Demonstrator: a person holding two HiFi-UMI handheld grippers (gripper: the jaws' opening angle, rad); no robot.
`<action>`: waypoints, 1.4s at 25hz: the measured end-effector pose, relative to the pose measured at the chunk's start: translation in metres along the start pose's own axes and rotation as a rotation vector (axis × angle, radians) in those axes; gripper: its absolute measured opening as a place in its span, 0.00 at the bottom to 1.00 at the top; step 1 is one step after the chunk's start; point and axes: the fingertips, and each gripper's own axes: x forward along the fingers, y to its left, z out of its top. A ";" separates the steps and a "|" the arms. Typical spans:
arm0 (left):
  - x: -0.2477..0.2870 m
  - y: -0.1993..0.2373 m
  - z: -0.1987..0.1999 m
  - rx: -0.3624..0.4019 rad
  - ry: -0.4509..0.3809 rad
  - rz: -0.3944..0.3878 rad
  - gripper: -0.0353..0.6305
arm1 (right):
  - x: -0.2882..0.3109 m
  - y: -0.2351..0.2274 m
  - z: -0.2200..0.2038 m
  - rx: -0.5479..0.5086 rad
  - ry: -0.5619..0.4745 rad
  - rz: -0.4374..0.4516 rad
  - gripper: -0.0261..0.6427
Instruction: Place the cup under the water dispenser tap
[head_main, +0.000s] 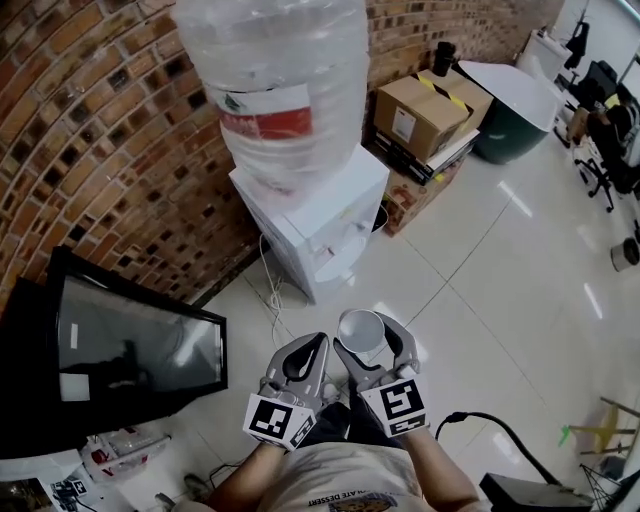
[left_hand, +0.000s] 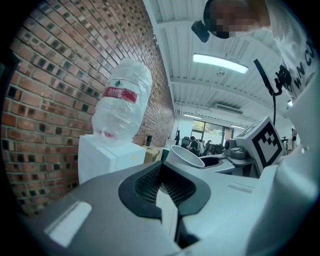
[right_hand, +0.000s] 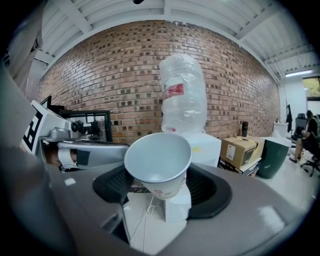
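Note:
A white paper cup (head_main: 361, 329) hangs in the air in front of the water dispenser (head_main: 318, 215), and my right gripper (head_main: 366, 338) is shut on it. The right gripper view has the cup (right_hand: 157, 162) tilted, mouth toward the camera, squeezed between the black pads (right_hand: 210, 190). The white dispenser (right_hand: 206, 148) with its big clear bottle (head_main: 280, 80) stands ahead against the brick wall. Just left of the cup, my left gripper (head_main: 311, 346) is shut and holds nothing. In the left gripper view its pads (left_hand: 172, 187) meet, and the cup (left_hand: 186, 155) shows to the right.
A black screen (head_main: 130, 350) leans at the left by the wall. Cardboard boxes (head_main: 425, 115) and a dark green bin (head_main: 515, 125) stand right of the dispenser. A white cord (head_main: 272, 292) trails on the tiled floor at its base. A black cable (head_main: 500, 430) lies at lower right.

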 end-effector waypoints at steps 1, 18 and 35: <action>0.004 0.002 -0.005 0.000 0.009 -0.002 0.04 | 0.005 -0.005 -0.003 0.007 -0.001 -0.010 0.53; 0.081 0.061 -0.094 0.012 0.076 0.042 0.04 | 0.118 -0.063 -0.090 -0.005 0.051 -0.036 0.53; 0.100 0.107 -0.191 -0.050 0.105 0.085 0.04 | 0.232 -0.082 -0.217 -0.028 0.136 0.001 0.53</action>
